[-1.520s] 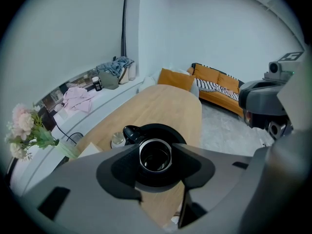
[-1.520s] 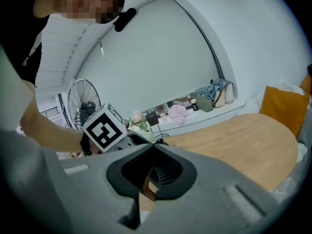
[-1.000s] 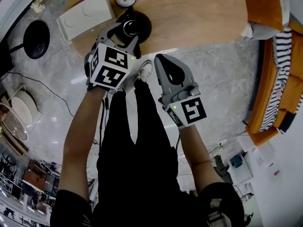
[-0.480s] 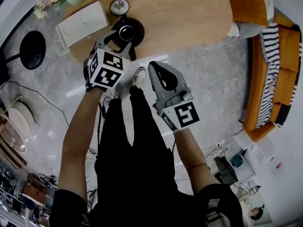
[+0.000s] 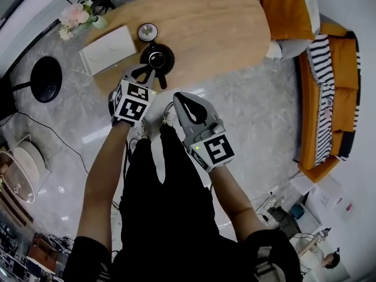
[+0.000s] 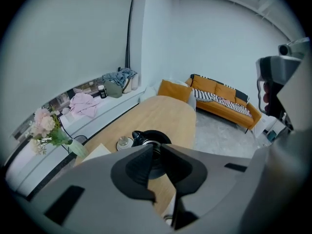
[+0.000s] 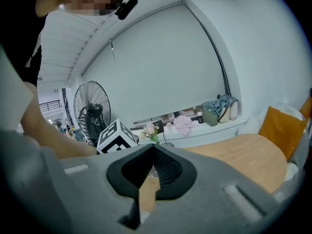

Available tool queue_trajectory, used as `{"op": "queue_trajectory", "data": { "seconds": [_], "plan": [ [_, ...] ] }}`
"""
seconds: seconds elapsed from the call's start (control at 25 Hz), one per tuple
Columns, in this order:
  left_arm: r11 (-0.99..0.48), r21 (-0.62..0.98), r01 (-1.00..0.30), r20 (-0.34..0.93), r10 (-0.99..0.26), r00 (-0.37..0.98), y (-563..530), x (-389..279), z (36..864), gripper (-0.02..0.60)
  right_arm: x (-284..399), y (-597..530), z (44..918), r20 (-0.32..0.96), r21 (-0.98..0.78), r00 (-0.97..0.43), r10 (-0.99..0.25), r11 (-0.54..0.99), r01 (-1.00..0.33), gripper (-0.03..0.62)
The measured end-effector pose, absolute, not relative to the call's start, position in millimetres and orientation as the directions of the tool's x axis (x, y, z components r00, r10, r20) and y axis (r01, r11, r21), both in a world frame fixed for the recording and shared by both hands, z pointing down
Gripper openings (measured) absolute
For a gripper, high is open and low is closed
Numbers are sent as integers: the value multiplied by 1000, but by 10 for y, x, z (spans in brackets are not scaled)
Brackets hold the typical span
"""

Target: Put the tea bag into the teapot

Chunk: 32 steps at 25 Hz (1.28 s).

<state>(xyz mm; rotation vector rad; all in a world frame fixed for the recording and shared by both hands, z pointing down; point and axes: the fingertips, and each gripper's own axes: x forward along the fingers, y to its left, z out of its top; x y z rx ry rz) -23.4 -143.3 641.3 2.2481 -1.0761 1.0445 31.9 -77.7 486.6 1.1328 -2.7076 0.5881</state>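
Wooden counter (image 5: 223, 28) carries the black teapot (image 5: 157, 57), uncovered, its round lid (image 5: 147, 32) just beside it. The left gripper (image 5: 144, 72) hangs over the counter's near edge. Its jaws have just been closing and stand a slit apart, with nothing seen between. The right gripper (image 5: 179, 98) has its jaws together, empty. No tea bag can be made out.

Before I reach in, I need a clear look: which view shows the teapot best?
Head view: nearly the whole black teapot, from above, on the table. The left gripper view shows only its top behind the left hand-held gripper, whose empty jaws have just been closing. The right gripper view shows none.
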Motion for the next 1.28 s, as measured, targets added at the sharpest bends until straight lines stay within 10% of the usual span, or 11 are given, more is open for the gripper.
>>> {"op": "queue_trajectory", "data": {
  "seconds": [1.28],
  "plan": [
    [-513,83,-854,565,-682,465,-1315,-606,4399,8,630,-683,3268,199,-178,-689,-697,666,-724,5]
  ]
}}
